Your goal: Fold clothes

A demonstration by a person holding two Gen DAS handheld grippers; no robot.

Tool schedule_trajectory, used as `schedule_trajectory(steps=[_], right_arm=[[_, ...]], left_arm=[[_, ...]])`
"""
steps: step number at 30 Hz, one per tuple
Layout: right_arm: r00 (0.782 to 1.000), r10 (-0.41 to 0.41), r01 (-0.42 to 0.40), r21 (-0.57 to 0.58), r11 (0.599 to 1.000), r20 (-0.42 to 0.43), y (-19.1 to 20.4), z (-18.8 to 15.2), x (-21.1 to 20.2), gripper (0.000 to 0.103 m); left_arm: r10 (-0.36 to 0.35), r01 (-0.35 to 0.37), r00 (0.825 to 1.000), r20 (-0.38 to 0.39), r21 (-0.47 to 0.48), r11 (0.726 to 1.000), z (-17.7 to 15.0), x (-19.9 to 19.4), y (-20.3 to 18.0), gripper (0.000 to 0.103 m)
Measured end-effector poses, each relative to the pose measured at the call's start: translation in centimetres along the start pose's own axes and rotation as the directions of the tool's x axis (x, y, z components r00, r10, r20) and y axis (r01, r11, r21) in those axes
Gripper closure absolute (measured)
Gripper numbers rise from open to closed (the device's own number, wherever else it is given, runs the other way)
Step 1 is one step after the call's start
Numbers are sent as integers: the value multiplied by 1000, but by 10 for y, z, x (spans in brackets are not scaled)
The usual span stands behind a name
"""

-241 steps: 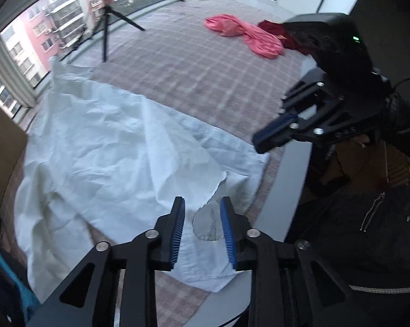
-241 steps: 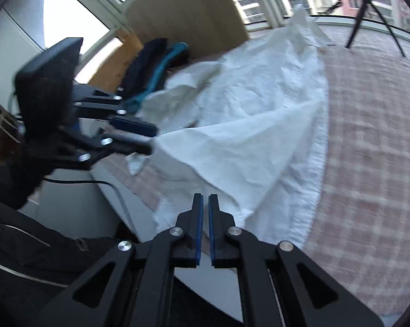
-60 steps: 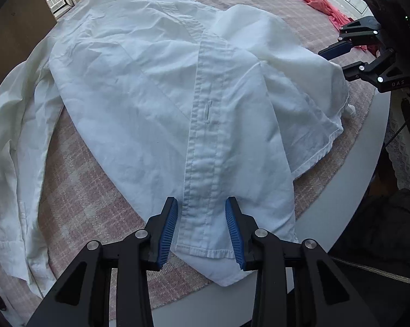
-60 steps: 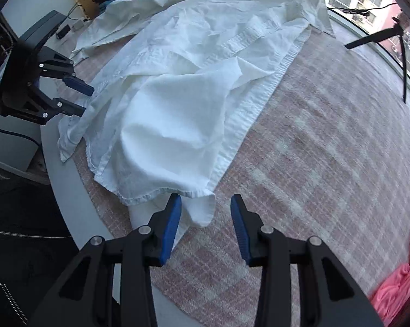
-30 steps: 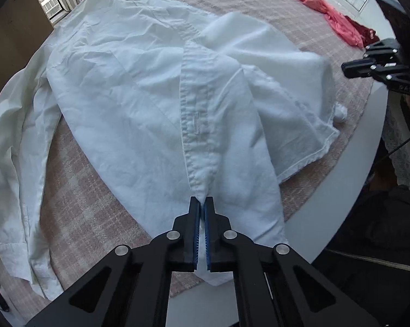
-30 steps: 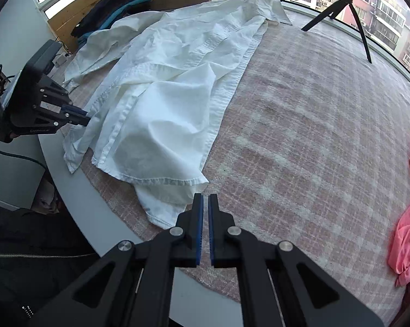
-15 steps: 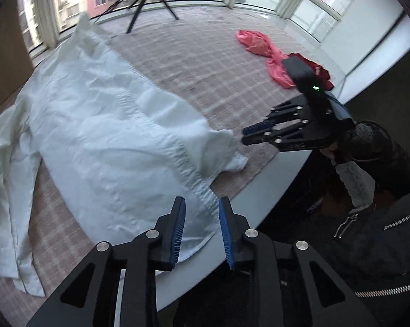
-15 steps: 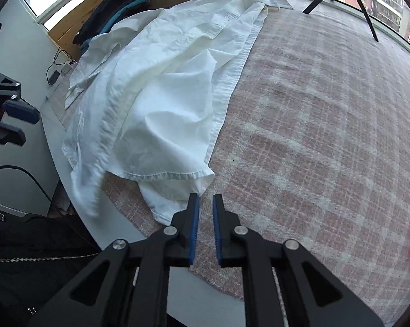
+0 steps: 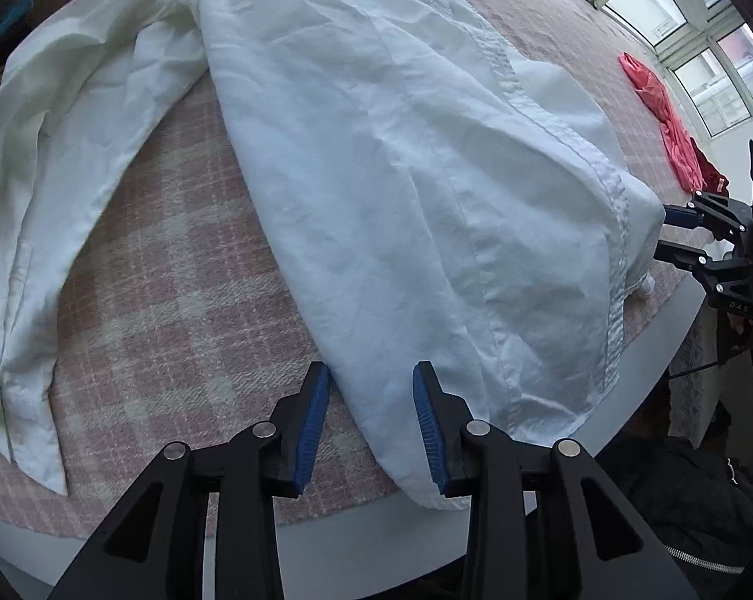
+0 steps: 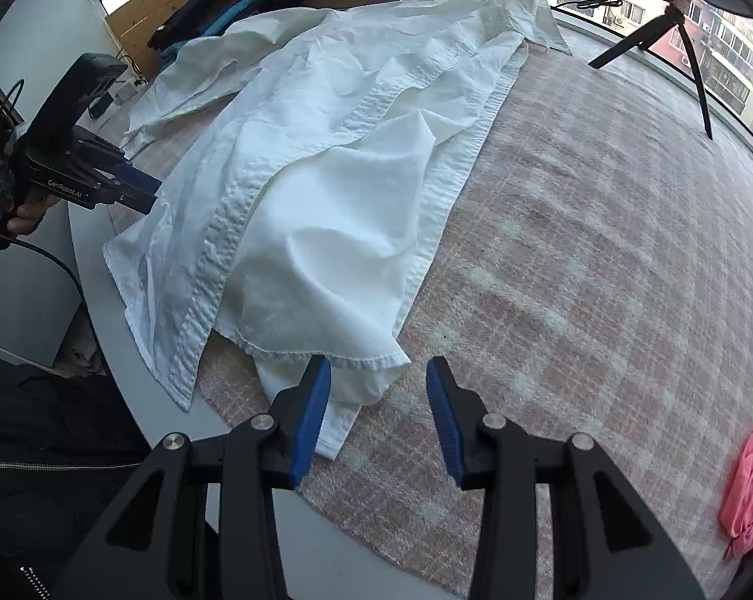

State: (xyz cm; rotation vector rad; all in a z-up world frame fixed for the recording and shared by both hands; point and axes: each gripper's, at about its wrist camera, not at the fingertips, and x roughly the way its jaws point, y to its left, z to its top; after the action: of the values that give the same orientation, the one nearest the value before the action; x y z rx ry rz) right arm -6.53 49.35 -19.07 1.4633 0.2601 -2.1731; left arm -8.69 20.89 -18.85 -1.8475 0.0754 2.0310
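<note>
Shirt [image 9: 401, 160] hem lies between my left gripper's [image 9: 371, 415] just-opened jaws; right gripper [image 10: 379, 412] likewise parted; "GenRobot.AI" on left.

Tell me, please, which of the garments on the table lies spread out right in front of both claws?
The white shirt, spread over the checked cloth at the table's near edge. The pink garment lies bunched far off by the windows.

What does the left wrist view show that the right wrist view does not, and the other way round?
Only the left wrist view shows the long sleeve lying at the left. Only the right wrist view shows the tripod, the dark and teal clothes and the collar. Both show the white shirt, the pink checked cloth, the pink garment, and the left gripper and right gripper, jaws just opened, gripping nothing.
</note>
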Motion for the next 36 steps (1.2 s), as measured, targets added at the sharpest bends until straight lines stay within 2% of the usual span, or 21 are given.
schedule_trajectory(steps=[2, 6, 8, 11, 14, 16, 19, 25, 26, 27, 32, 36], right_arm=[[1000, -16, 16, -8, 1000, -8, 6, 3, 0, 63], [996, -70, 68, 46, 997, 48, 11, 4, -29, 63], [995, -29, 16, 128, 992, 99, 12, 5, -48, 63], [989, 109, -126, 179, 976, 101, 31, 13, -48, 63], [988, 152, -152, 180, 972, 13, 59, 19, -13, 63], [988, 153, -143, 191, 971, -38, 69, 18, 10, 64], [981, 175, -153, 226, 962, -79, 76, 14, 30, 63], [979, 181, -159, 203, 966, -95, 96, 12, 44, 64], [977, 192, -169, 202, 965, -99, 99, 12, 45, 71], [974, 202, -179, 201, 963, -102, 101, 13, 46, 98], [962, 270, -256, 188, 948, -49, 110, 21, 26, 101], [938, 328, -346, 232, 909, 115, 88, 56, -20, 101]], left_arm=[[1, -1, 1000, -2, 2, 1000, -5, -2, 1, 68], [-33, 33, 999, 2, -1, 999, -18, -7, 4, 68], [-59, 59, 998, -2, 5, 998, -19, -3, 3, 69], [-82, 82, 997, 8, 19, 996, -16, 1, 0, 74], [-110, 110, 994, 27, 11, 994, -16, 0, 3, 102], [-140, 140, 989, 38, 3, 990, -17, -2, 8, 101], [-146, 145, 988, 49, 20, 989, -21, -8, 13, 102], [-162, 160, 985, 61, 39, 986, -23, -17, 19, 102], [-164, 162, 985, 62, 43, 986, -22, -19, 18, 102], [-166, 163, 984, 63, 48, 985, -21, -20, 16, 102], [-182, 177, 980, 82, 59, 982, -15, -32, 22, 102], [-214, 210, 968, 131, 44, 977, 0, -53, 28, 102]])
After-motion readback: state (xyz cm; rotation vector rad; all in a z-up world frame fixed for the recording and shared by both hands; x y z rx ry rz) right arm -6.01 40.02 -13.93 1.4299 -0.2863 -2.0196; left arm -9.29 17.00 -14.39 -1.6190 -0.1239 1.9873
